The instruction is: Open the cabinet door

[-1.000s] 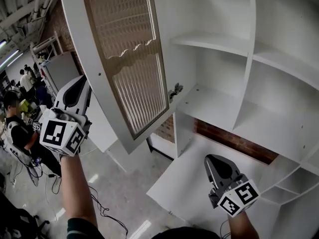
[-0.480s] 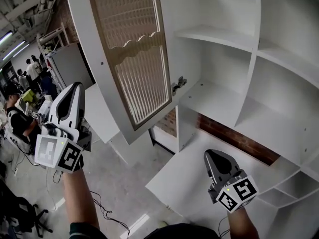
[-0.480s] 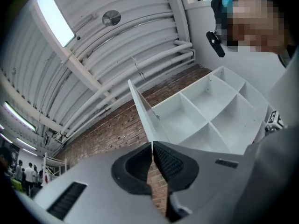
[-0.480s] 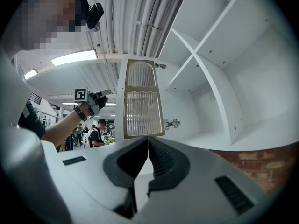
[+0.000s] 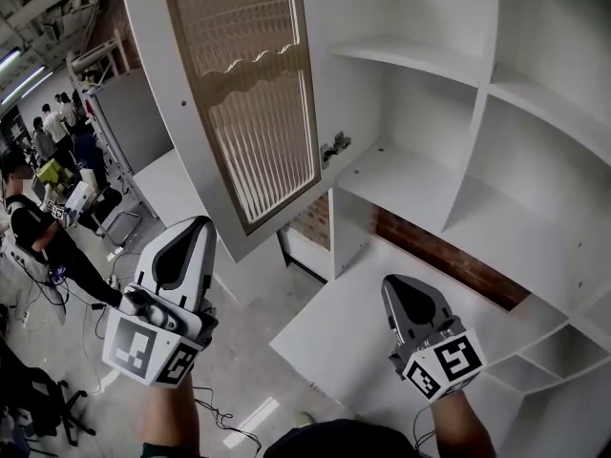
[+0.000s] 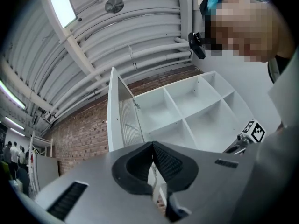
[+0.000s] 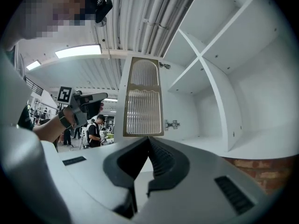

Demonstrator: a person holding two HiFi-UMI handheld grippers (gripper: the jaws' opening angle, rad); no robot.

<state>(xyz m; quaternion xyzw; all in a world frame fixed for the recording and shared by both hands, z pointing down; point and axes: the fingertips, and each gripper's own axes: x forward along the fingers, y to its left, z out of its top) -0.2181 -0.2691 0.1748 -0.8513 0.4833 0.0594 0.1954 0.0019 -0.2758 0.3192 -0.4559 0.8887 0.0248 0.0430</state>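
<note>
Cabinet door (image 5: 239,93) standing wide open, ribbed glass panel in view, hinged at left edge of white cabinet (image 5: 449,113). Left tongs (image 5: 196,227) low, below door's bottom corner, apart from it; jaws pressed together, nothing held. Right tongs (image 5: 393,284) over lower ledge (image 5: 334,342); jaws likewise together, empty.

A workshop with a red brick wall (image 5: 449,259) and a grey concrete floor (image 5: 239,356) strewn with loose cables (image 5: 216,411). Overhead, a ribbed white ceiling (image 6: 140,22) carries pipes (image 6: 154,51) and a bright strip light (image 6: 60,3). People (image 5: 38,227) stand at the far left.
</note>
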